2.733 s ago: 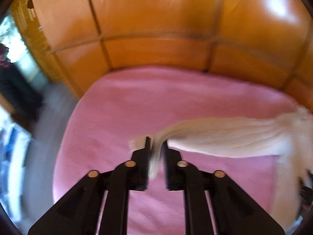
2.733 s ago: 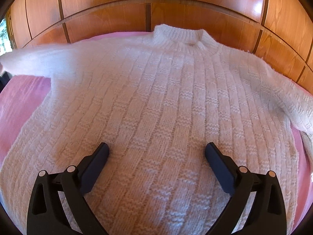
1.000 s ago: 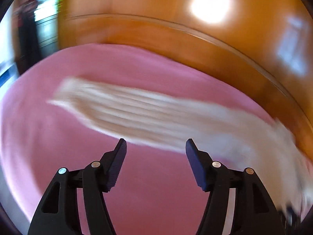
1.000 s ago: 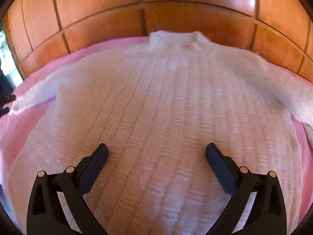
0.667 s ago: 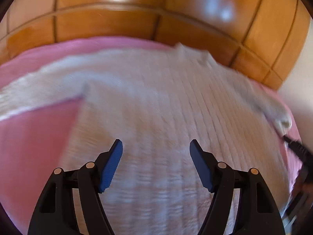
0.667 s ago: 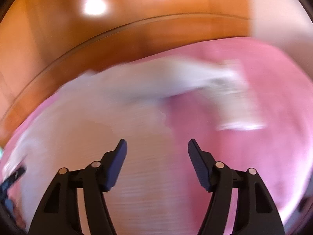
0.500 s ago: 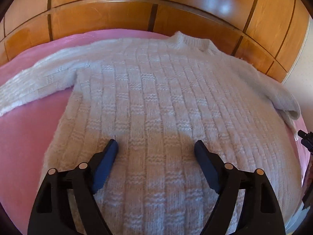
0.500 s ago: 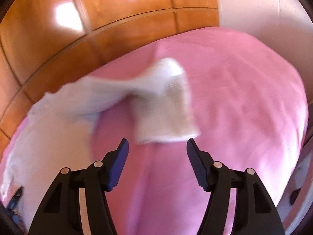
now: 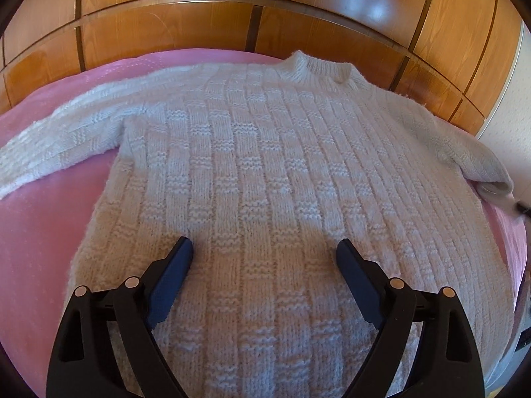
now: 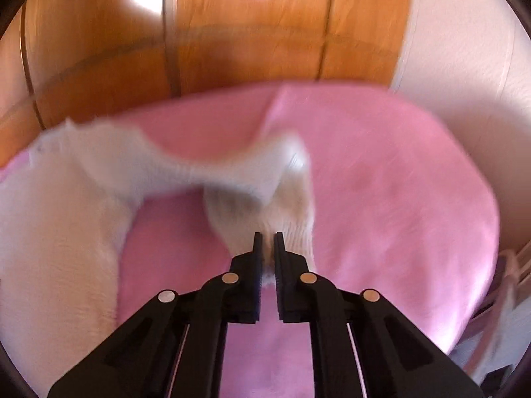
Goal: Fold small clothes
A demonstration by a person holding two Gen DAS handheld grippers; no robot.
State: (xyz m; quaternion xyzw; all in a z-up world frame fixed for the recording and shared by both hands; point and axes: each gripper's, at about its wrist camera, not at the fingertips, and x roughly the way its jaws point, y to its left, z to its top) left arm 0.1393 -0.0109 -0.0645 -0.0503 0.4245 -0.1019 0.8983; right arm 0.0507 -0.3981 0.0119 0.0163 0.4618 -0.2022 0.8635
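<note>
A white knitted sweater [image 9: 265, 172] lies flat, front up, on the pink bedspread [image 9: 49, 225], its collar toward the wooden wall and its left sleeve [image 9: 66, 132] stretched out flat. My left gripper [image 9: 265, 252] hovers over the lower body of the sweater, its jaws still opening wide with nothing between the pads. In the blurred right wrist view, my right gripper [image 10: 267, 242] is shut on the cuff of the right sleeve [image 10: 282, 199], which rises off the bed. The sweater's body [image 10: 49, 232] lies at the left of that view.
A glossy wooden panelled wall [image 9: 265, 10] runs behind the bed. A pale wall [image 10: 464, 49] stands to the right, and blurred pale furniture [image 10: 507, 265] shows beyond the bed's right edge. Bare pink bedspread [image 10: 398, 199] stretches to the right of the held sleeve.
My left gripper let go of the left sleeve, swung over the sweater's body and opened wider. My right gripper swung right from the body to the right sleeve's cuff and shut on it.
</note>
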